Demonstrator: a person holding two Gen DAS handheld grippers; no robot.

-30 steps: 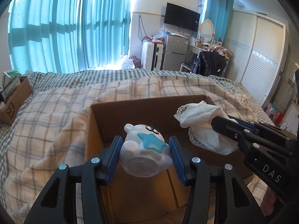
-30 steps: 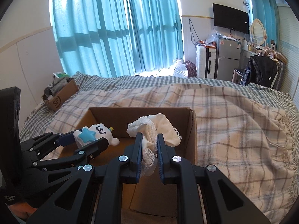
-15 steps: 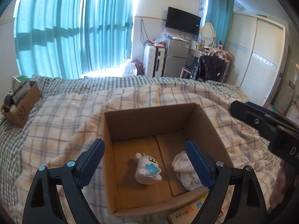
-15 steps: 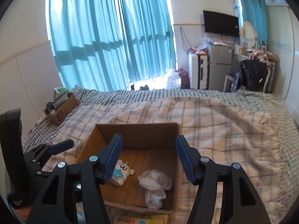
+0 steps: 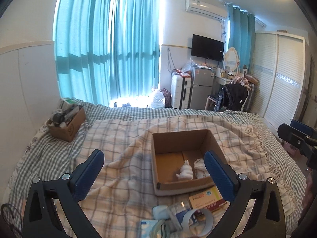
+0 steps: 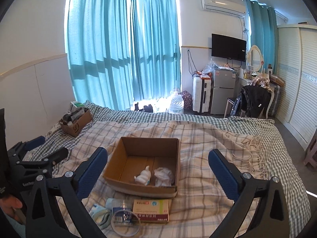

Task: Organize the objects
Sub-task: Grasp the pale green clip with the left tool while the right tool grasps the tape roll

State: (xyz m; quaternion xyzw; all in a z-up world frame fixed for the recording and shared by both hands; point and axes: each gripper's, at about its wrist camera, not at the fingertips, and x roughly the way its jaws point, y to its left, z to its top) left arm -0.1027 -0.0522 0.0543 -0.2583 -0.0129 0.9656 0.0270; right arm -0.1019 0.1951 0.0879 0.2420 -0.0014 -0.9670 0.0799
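Observation:
An open cardboard box (image 5: 216, 144) (image 6: 142, 189) sits on the plaid blanket. Inside lie a white toy figure (image 5: 185, 172) (image 6: 143, 176) and a crumpled white lace cloth (image 5: 200, 167) (image 6: 163, 176). My left gripper (image 5: 153, 170) is open and empty, raised well back above the bed. My right gripper (image 6: 157, 169) is open and empty, also raised back from the box. In front of the box lie a medicine carton (image 6: 151, 210) (image 5: 206, 199), a clear tape roll (image 6: 125, 222) (image 5: 198, 221) and several small packets (image 6: 101, 215).
A second cardboard box (image 5: 67, 122) (image 6: 76, 122) full of items sits at the bed's far left. The bed (image 6: 257, 178) ends at the right with fringe. Beyond are curtains, a suitcase, a small fridge and a chair with clothes.
Both grippers opened and dropped the toy and the cloth into the box. Both then pulled back and up, so the box now looks small and far.

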